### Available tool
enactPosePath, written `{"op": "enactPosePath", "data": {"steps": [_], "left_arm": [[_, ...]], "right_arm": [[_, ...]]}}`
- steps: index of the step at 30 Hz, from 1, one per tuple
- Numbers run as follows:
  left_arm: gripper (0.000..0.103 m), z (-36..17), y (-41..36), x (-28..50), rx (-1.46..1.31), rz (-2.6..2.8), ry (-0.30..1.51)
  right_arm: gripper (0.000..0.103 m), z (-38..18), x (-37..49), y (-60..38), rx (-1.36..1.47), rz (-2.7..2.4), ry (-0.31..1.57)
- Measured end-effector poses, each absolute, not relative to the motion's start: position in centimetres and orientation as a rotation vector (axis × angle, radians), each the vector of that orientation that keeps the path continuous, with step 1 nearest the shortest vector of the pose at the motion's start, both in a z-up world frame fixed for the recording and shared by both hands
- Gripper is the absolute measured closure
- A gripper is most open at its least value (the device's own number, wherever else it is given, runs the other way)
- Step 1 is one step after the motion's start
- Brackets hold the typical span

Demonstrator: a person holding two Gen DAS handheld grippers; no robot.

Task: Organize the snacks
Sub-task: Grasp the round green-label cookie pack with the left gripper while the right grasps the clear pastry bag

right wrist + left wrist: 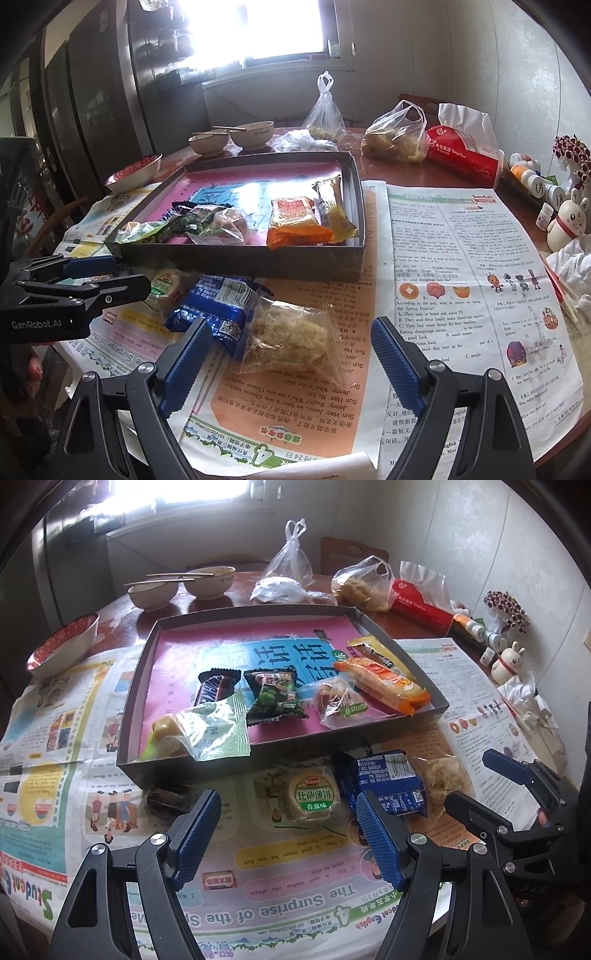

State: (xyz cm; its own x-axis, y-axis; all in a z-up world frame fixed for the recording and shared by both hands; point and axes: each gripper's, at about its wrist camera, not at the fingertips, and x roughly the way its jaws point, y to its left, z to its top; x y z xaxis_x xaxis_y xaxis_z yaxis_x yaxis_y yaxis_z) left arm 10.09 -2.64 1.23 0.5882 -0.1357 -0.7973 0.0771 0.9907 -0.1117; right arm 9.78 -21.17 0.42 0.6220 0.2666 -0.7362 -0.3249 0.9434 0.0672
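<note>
Daylight is admitted through a window [284, 27] far beyond the fingers, where the pane is blown out to white in both views. The bench [207, 605] is softly lit, with glare caught on the snack wrappers just ahead of the fingers and only faint shadows cast. Strong fisheye bending and dark vignetting are seen at the edges.

Materials, tabletop:
Matt newsprint [461, 266]; grey cardboard tray [258, 755]; glossy plastic blue wrapper [388, 784]; ribbed blue finger pads [395, 365].
</note>
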Motion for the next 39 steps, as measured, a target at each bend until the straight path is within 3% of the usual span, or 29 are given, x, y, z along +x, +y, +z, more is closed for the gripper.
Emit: {"op": "enactPosePath", "data": {"steps": [34,39], "left_arm": [[0.026,-1.8,-3.1,12.4,-0.077,-0.111,0.997],[0.026,-2.0,-3.2,12.7,-0.072,-0.101,0.998]], "right_arm": [[0.016,-2.3,11.8,-21.2,-0.143,0.233,0.843],[0.025,-2.6,12.0,-20.8,-0.149,0.243,0.845]]}}
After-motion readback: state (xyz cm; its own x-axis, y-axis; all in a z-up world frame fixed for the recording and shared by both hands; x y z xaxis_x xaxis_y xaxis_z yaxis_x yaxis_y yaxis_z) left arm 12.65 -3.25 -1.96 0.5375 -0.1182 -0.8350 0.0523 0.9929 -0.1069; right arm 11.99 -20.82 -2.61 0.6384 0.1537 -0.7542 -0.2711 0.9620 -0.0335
